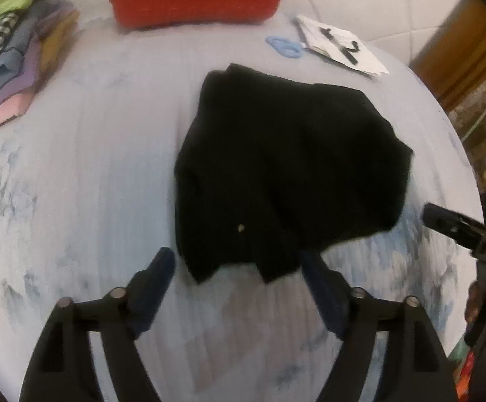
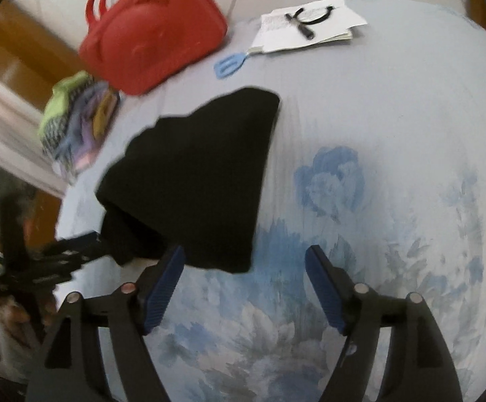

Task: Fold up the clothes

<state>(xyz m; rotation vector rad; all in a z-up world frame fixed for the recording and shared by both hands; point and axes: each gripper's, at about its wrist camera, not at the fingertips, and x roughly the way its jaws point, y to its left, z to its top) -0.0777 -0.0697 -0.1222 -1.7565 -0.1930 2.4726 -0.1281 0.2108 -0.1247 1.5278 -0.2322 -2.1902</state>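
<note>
A black garment [image 1: 286,167] lies folded into a thick bundle on the pale blue floral bedsheet [image 1: 75,167]. My left gripper [image 1: 239,261] is open, its jaws on either side of the garment's near edge, holding nothing. In the right wrist view the garment [image 2: 203,174] lies left of centre. My right gripper [image 2: 244,261] is open and empty, just beside the garment's near corner. The right gripper also shows at the right edge of the left wrist view [image 1: 443,221]. The left gripper shows at the left of the right wrist view [image 2: 72,251].
A red bag [image 2: 149,33] stands at the back of the bed. A stack of folded coloured clothes [image 1: 15,63] lies at the back left. White papers with a black object on top [image 2: 306,23] and a blue clip [image 2: 228,63] lie at the back.
</note>
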